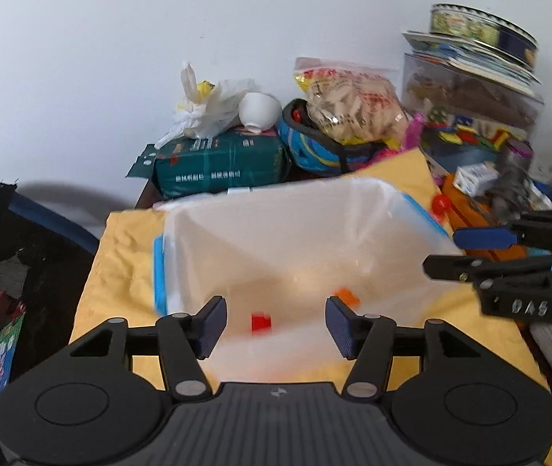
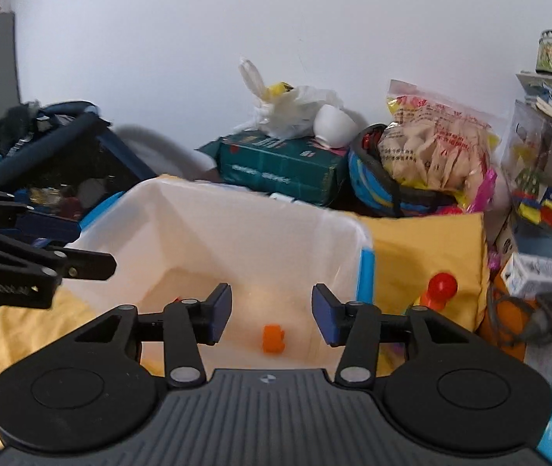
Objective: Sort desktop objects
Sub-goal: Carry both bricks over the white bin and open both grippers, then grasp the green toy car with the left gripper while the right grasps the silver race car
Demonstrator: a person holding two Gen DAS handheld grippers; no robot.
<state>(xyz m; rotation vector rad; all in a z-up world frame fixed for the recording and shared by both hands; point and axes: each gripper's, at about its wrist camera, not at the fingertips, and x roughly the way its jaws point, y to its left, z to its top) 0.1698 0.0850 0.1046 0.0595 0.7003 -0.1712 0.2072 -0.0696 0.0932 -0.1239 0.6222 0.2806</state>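
Note:
A translucent plastic bin (image 1: 353, 202) with blue rim clips sits on a yellow cloth (image 1: 120, 256). Inside lie a red block (image 1: 261, 322) and an orange block (image 1: 347, 296). My left gripper (image 1: 276, 328) is open and empty above the bin's near edge. My right gripper (image 1: 441, 250) reaches in from the right, open. In the right wrist view the bin (image 2: 338, 225) holds the orange block (image 2: 273, 338), seen between the open, empty fingers of my right gripper (image 2: 272, 314). The left gripper (image 2: 97, 248) shows at the left, over the bin's rim.
A red ball-topped toy (image 2: 442, 286) lies on the cloth right of the bin. Behind are a green package (image 1: 221, 163), a white plastic bag (image 1: 209, 105), a snack bag (image 1: 353, 105), a blue helmet (image 1: 314, 147) and stacked toy boxes (image 1: 474, 105). A dark basket (image 1: 15, 256) stands left.

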